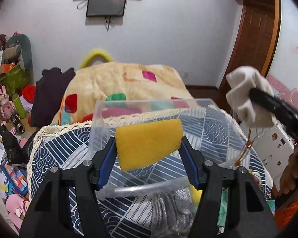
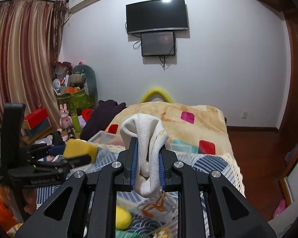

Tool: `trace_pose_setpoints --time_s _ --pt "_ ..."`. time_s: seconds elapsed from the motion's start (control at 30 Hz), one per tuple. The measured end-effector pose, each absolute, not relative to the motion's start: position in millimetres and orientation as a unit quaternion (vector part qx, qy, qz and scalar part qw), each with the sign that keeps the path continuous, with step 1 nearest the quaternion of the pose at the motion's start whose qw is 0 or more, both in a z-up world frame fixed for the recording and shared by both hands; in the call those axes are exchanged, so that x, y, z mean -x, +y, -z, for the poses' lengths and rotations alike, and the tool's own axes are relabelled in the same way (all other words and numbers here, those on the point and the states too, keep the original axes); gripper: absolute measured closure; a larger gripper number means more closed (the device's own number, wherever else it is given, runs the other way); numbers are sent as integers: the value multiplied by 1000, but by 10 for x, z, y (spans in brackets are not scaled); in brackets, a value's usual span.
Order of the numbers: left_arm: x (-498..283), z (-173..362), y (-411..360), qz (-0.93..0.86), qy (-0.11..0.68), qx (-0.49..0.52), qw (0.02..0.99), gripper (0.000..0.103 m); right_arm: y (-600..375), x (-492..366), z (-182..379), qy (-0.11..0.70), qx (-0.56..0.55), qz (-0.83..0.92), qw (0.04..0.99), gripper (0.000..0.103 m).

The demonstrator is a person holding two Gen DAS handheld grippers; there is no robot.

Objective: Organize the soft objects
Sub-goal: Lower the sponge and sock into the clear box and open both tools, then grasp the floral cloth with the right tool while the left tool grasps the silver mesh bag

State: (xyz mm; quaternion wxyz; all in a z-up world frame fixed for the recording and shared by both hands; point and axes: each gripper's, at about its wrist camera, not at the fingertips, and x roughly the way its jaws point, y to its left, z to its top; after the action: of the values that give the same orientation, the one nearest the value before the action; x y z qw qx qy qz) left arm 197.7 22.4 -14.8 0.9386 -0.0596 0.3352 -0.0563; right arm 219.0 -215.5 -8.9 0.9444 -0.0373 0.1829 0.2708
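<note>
Left gripper (image 1: pixel 148 144) pinches yellow sponge (image 1: pixel 149 142) over clear bin (image 1: pixel 101 107) at tabletop's far edge, right gripper (image 2: pixel 148 164) pinches white sock (image 2: pixel 149 148); 2 loose grips, either may slip outside bin.

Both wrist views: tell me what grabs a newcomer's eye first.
The yellow sponge, pinched in the left gripper above a clear bin. Next, the white cloth bunched in the right gripper, held up off the patterned table. Behind both lies a cream blanket with bright patches.
</note>
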Motion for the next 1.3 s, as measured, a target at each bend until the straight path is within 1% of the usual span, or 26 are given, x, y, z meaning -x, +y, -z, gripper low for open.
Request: trace_pose_setpoints --time_s 0.13,0.37,0.47,0.57,0.6,0.67,0.73,0.8,0.9,1.0,1.13,1.3 --pt "-2133 249 179 53 358 47 931 41 -2048 -2344 131 197 60 -268 941 86" --pt "-2259 372 96 44 380 14 924 41 -1793 -2579 464 271 127 -279 913 86" --pt "-2271 401 87 45 386 12 921 38 -1811 -2635 571 296 131 -281 903 86" --pt "-2264 412 89 46 391 16 919 31 -1864 -2673 620 317 123 -289 895 84" --pt "-2263 411 93 45 390 17 919 28 -1859 -2685 627 322 125 -290 893 80" --pt "-2251 395 88 47 388 18 920 28 -1860 -2678 639 327 132 -292 889 73" --pt "-2228 368 99 48 387 20 921 26 -1865 -2655 638 327 136 -294 888 60" --pt "-2192 334 119 49 383 27 922 22 -1896 -2607 596 314 136 -293 893 53" --pt "-2109 252 155 50 374 34 925 19 -1935 -2563 507 301 126 -294 898 51" --pt "-2019 154 205 46 361 44 931 8 -1980 -2484 383 281 115 -291 907 48" --pt "-1861 35 270 39 343 57 937 7 -2077 -2286 210 239 104 -280 924 37" --pt "-1638 -55 312 37 324 65 943 4 -2170 -2067 121 205 97 -274 935 34"
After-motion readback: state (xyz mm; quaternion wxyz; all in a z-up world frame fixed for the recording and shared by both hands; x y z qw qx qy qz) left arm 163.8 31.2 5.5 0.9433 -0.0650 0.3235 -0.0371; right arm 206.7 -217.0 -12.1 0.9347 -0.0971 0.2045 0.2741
